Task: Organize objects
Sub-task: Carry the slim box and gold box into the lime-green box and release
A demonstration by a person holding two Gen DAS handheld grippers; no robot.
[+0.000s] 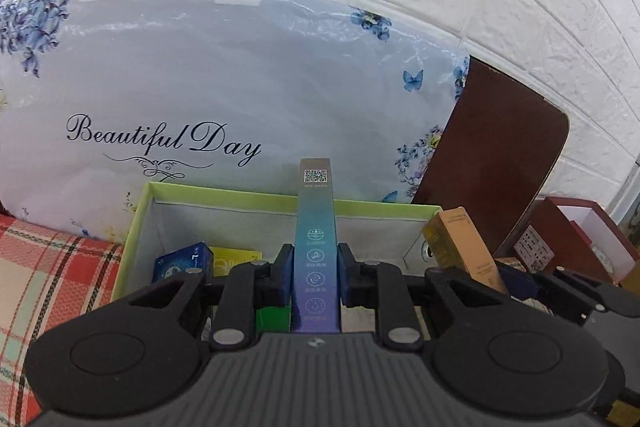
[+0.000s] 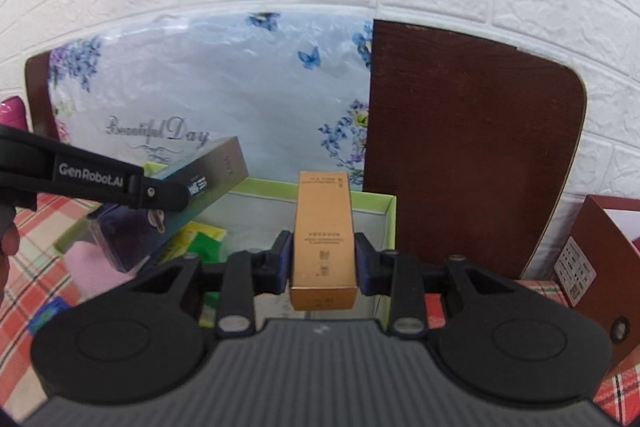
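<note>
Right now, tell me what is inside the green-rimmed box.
Inside the green-rimmed box lie a blue carton and a yellow packet at its left end, with green packaging beside them. The held teal box and the left gripper hide the near floor.

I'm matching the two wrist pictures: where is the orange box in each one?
Left wrist: orange box at right, beyond the green-rimmed tray's corner.
Right wrist: orange box at centre, clamped in the right gripper.
Shared landmark: the "Beautiful Day" bag behind the tray.
</note>
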